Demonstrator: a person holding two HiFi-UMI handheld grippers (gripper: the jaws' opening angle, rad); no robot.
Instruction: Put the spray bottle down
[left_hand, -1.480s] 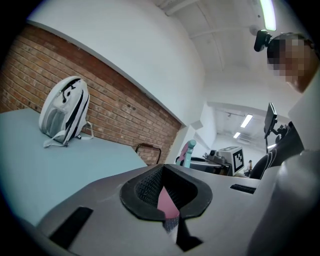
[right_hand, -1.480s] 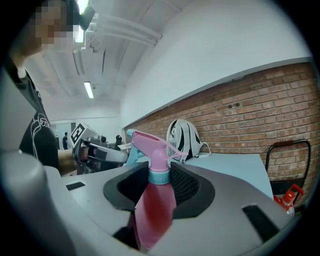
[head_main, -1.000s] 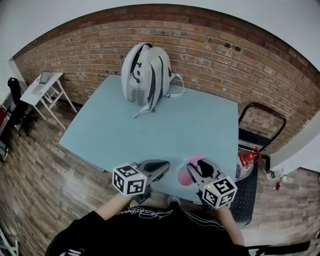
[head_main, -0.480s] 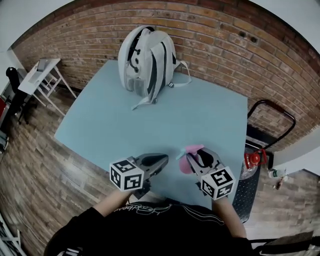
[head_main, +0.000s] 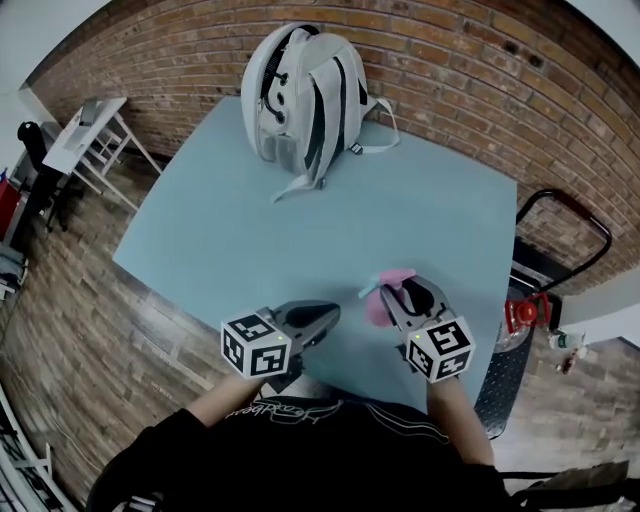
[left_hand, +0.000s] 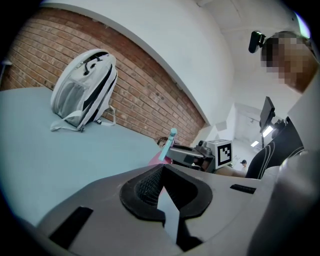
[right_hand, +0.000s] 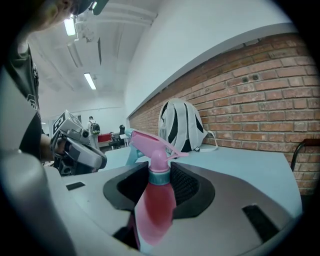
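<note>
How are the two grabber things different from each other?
The right gripper is clamped on the pink spray bottle; the left gripper holds nothing. The right gripper's jaws stand apart around the bottle's neck; the left gripper's jaws are together. Both are grey and hang over the near part of the blue table.

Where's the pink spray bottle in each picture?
Head view: spray bottle sits a bit below and right of the middle.
Left gripper view: spray bottle is small, just right of the middle.
Right gripper view: spray bottle is big and close, at the bottom middle.
Shared landmark: the white backpack shows in all three.
</note>
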